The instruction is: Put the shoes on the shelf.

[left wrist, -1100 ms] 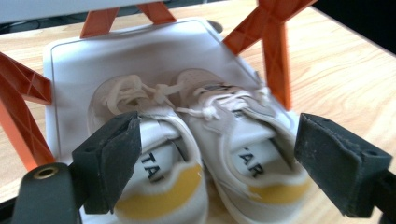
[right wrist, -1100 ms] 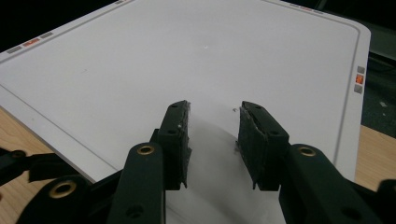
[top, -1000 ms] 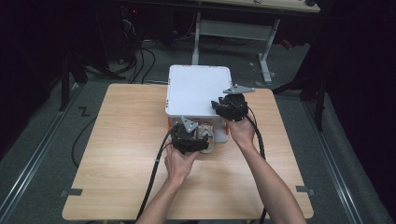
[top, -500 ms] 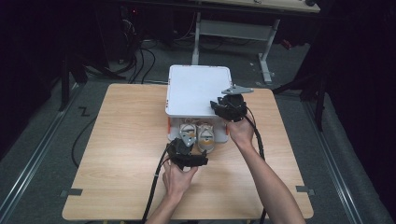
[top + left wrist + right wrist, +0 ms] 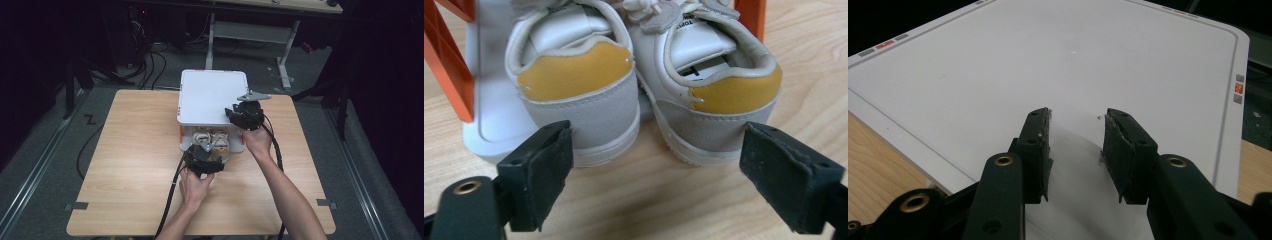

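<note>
pale wood everywhere in the high view: the table (image 5: 130, 165) carries a white box (image 5: 212, 97) with orange corner posts, its flat lid raised above a pair of small shoes (image 5: 212, 141) tucked under its near edge. the left hand-held gripper (image 5: 204, 159) sits low on the table just in front of the shoes, the person's left hand (image 5: 194, 189) behind it, cable trailing back toward the near edge. the right hand-held gripper (image 5: 239, 114) rests on the lid's near right corner, grey three-cornered plate on top, right hand (image 5: 257, 141) wrapped behind it.

over to the left gripper view: the jaws stand wide apart, having just eased a touch narrower, black pads (image 5: 544, 175) flanking the two heels without pressing on either. left shoe (image 5: 574, 85) and right shoe (image 5: 714, 95) sit side by side, heels toward us, soles on the wood, mustard-yellow heel patches over grey suede, white soles. an orange post (image 5: 449, 65) and the white box base (image 5: 494, 125) show to the left.

now the right gripper view: jaws drawn in to a narrow gap with nothing between them, fingertips (image 5: 1035, 150) lying on the smooth white lid (image 5: 1073, 65), which has a thin grey border line and small orange and grey marks (image 5: 1238, 89) at the edge.
</note>
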`<state>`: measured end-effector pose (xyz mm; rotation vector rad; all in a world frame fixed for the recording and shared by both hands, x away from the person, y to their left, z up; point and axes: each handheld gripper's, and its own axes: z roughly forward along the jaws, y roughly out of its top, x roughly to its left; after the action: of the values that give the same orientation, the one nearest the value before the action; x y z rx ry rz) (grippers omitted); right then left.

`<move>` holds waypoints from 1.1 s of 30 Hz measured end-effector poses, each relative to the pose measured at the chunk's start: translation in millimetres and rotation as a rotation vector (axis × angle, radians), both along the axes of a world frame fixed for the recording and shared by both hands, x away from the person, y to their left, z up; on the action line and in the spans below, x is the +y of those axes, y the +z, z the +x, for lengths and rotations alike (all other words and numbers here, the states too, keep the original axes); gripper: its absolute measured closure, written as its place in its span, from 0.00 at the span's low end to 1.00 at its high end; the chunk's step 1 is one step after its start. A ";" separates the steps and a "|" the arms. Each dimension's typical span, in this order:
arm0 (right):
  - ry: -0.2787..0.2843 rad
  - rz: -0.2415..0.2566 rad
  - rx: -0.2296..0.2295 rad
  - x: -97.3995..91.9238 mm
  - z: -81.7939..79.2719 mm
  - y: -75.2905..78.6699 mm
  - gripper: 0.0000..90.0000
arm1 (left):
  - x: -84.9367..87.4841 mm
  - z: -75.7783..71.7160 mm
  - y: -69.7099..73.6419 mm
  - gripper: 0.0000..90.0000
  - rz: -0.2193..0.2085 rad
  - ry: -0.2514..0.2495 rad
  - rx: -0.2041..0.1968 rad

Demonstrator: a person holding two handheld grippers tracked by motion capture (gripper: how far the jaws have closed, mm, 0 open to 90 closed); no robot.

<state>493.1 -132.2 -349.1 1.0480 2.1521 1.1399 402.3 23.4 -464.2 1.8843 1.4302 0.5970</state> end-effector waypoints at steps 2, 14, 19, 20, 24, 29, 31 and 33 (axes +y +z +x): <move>0.000 0.001 -0.001 0.4 0.0 -0.2 0.70 | 0.7 4.2 0.6 0.17 0.005 0.005 0.003; 0.000 0.003 0.000 0.6 0.0 -0.3 0.70 | -3.6 25.0 -4.5 0.27 0.033 0.055 -0.076; 0.002 -0.001 -0.001 0.3 0.2 -0.3 0.70 | -7.6 34.9 -4.2 0.29 0.049 0.060 -0.072; 0.001 0.001 -0.001 0.4 0.2 -0.4 0.70 | -8.1 36.8 -3.9 0.29 0.057 0.057 -0.075; 0.002 -0.002 -0.001 0.3 0.3 -0.3 0.70 | -8.4 39.3 -7.1 0.30 0.067 0.060 -0.093; 0.001 0.002 0.000 0.4 0.2 -0.4 0.71 | -10.0 42.4 -9.4 0.32 0.056 0.074 -0.111; 0.003 -0.005 0.000 0.4 0.1 -0.1 0.71 | -11.9 44.1 -9.8 0.33 0.061 0.077 -0.117; 0.005 0.001 0.000 -0.3 0.3 -0.5 0.71 | -14.3 46.2 -10.5 0.34 0.080 0.080 -0.119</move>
<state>493.4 -132.5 -349.6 1.0430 2.1555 1.1440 448.5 9.1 -474.7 1.8262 1.4280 0.8023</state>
